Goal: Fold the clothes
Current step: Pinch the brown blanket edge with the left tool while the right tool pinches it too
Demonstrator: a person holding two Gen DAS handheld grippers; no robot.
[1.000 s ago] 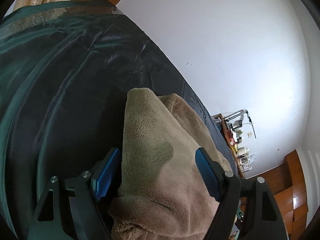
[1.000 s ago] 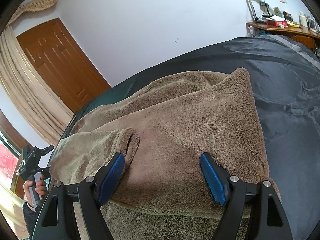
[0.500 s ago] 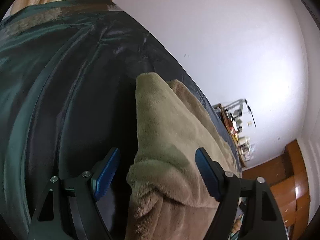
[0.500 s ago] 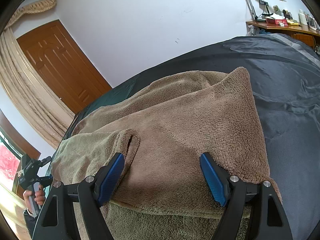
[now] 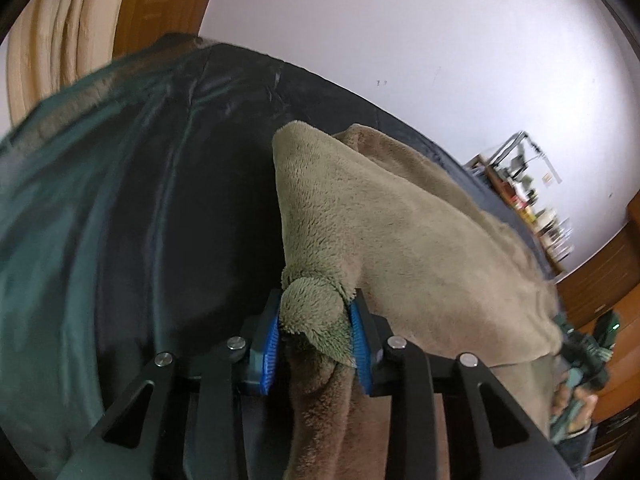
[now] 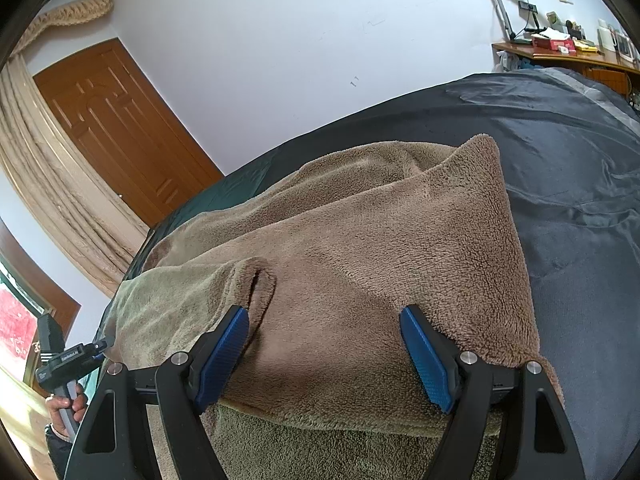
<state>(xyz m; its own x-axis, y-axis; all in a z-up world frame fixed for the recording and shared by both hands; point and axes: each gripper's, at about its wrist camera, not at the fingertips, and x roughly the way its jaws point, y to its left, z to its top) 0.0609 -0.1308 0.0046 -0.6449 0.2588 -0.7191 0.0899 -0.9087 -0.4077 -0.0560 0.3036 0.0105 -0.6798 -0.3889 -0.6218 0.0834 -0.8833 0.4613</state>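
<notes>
On the dark satin-covered bed [image 6: 580,168], a bunched corner of the brown fleece garment [image 6: 360,260] is being clamped by the closing left gripper [image 5: 314,338], while the right gripper [image 6: 324,354] is held wide apart over the garment's near edge, so the thin pinch could be lost if pulled.

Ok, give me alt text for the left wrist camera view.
The left gripper is closing its blue pads on a bunched edge of a brown fleece garment lying on a dark bedspread. A white wall rises behind.
</notes>
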